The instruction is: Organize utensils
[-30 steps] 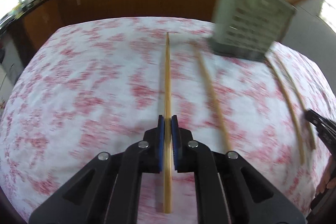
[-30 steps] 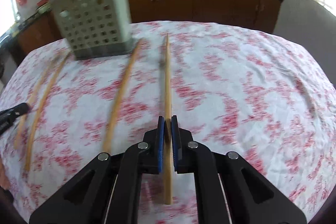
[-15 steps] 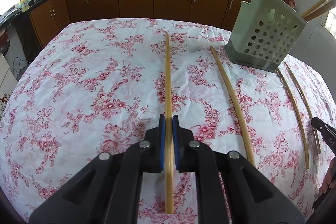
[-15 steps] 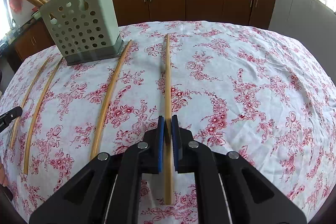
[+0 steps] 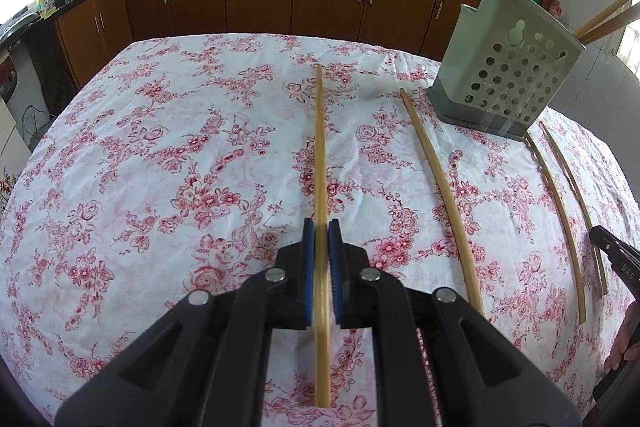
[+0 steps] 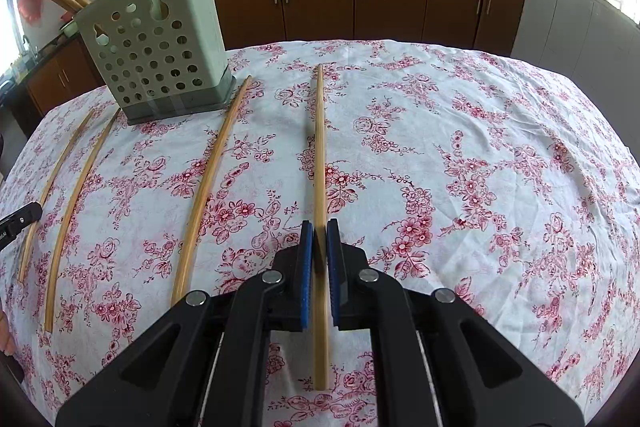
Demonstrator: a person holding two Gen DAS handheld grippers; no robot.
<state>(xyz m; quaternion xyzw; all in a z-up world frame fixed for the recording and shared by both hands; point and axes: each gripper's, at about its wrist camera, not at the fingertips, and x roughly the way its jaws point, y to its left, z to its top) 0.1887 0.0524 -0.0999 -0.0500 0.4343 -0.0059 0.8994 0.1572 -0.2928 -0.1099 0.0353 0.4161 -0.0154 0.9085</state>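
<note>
**Two chopsticks in hand, three on the cloth**

Each gripper holds one bamboo chopstick, and each wrist view shows only its own. In the left wrist view the left gripper (image 5: pixel 321 239) has its blue-padded fingers (image 5: pixel 307 267) closed narrow on the left-held chopstick (image 5: pixel 320 155), which runs up the centre of the frame, its far tip toward the upper middle and its butt sticking out behind the pads at the bottom. The right wrist view shows the same with the right gripper (image 6: pixel 319 239) and the right-held chopstick (image 6: pixel 319 147). Both are gripped well back from the middle, so most of the length juts forward.

These sticks look light, thin, stiff and smooth. Weight is no concern; twisting is. A long lever held near one end will likely pivot between the pads if the tip strikes a rim.

The perforated holder (image 5: pixel 516 75) stands on the flowered table (image 5: pixel 140 167) at the upper right of the left view and the upper left of the right view (image 6: pixel 160 51), with several sticks already upright in it. Three loose chopsticks lie flat on the cloth: one just beside the holder's base (image 6: pixel 208 187), two more (image 6: pixel 76 203) past it. Lying flat, they leave little to pinch, so taking one near an end seems easiest.
</note>
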